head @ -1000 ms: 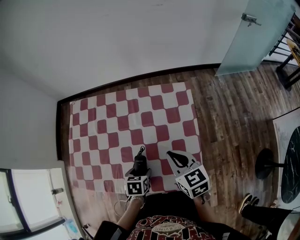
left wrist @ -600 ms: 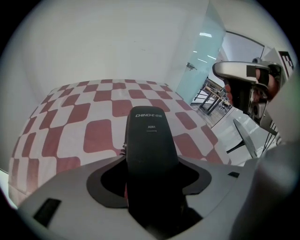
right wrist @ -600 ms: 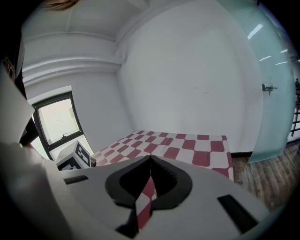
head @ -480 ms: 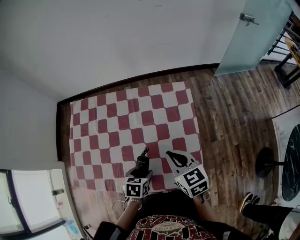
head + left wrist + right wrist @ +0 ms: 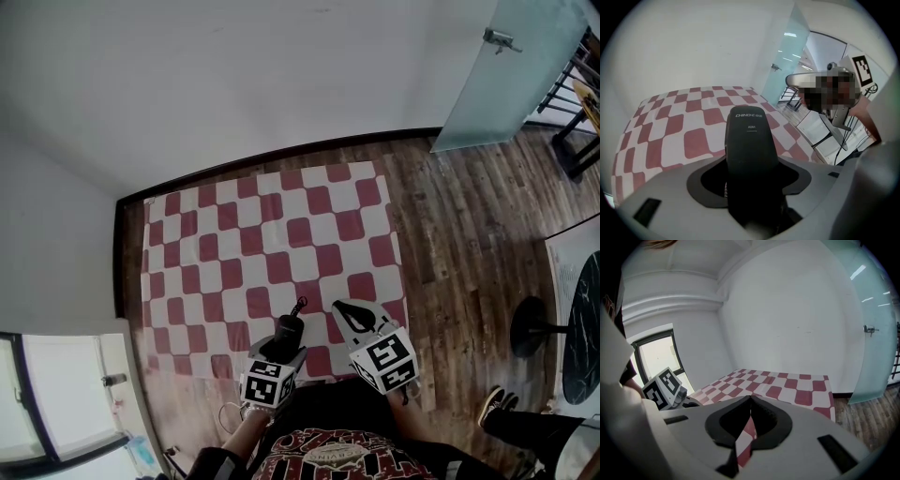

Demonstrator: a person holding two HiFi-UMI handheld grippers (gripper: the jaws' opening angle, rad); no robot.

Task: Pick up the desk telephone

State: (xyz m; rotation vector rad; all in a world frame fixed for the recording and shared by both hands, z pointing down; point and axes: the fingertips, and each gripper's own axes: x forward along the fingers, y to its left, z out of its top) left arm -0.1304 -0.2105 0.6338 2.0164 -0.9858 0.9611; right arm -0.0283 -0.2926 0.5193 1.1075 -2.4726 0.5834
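fingers (image 5: 670, 199) of left gripper (image 5: 750, 161) clamp the telephone handset (image 5: 750, 133); right gripper's (image 5: 749, 401) pressed together.

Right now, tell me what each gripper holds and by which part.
Left gripper: black telephone handset, clamped across its near end. Right gripper: nothing, jaws shut.

The right gripper (image 5: 750, 398) was seen with its jaws closed tip to tip, only a thin slit left open lower down, and nothing was held between them. Beyond, a red-and-white checked cloth (image 5: 787, 383) was spread flat towards a white wall (image 5: 787, 310). At the left a marker cube (image 5: 662, 390) was caught below a window (image 5: 656, 355). At the right a frosted glass door (image 5: 876, 348) and a wooden floor (image 5: 867, 416) were framed.
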